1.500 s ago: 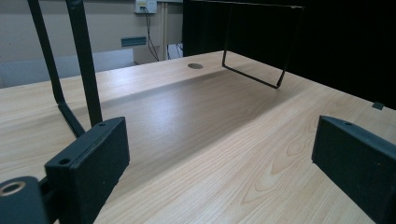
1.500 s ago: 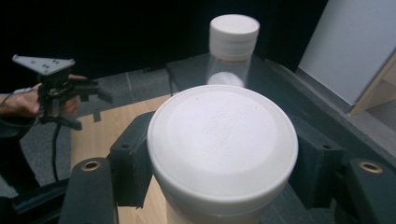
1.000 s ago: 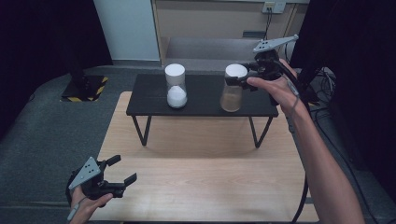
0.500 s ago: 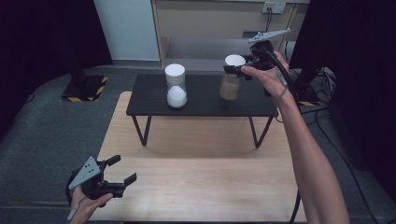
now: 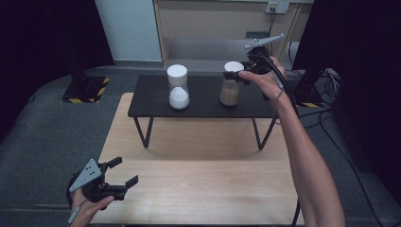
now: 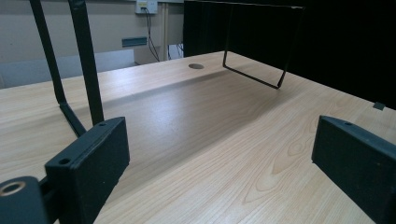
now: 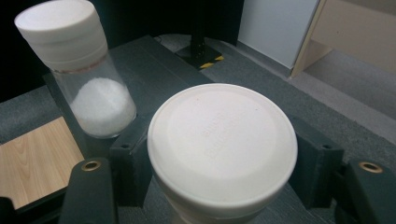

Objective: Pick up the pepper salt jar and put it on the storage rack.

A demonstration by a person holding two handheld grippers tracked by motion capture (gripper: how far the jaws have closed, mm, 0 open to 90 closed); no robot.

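Observation:
A clear jar of brown grains (image 5: pixel 230 92) with a white lid (image 7: pixel 222 149) stands at the right of a low black bench (image 5: pixel 151 97). My right gripper (image 5: pixel 233 72) comes in from the right and is shut on that lid, one jaw on each side (image 7: pixel 222 161). Whether the jar's base touches the bench I cannot tell. To its left on the bench stands a second jar holding white powder (image 5: pixel 178 87), also seen beyond the lid (image 7: pixel 88 88). My left gripper (image 5: pixel 126 171) rests low over the wooden table's near left corner, open, with bare wood between its jaws (image 6: pixel 219 172).
The black bench stands on thin metal legs (image 6: pixel 86 65) at the far end of the light wooden table (image 5: pixel 198 184). Behind it are a cabinet (image 5: pixel 213 23) and grey floor. A cable (image 5: pixel 288 99) trails along the right forearm.
The right gripper has carried the brown jar leftward and slightly down toward the bench top. The left gripper has stayed put.

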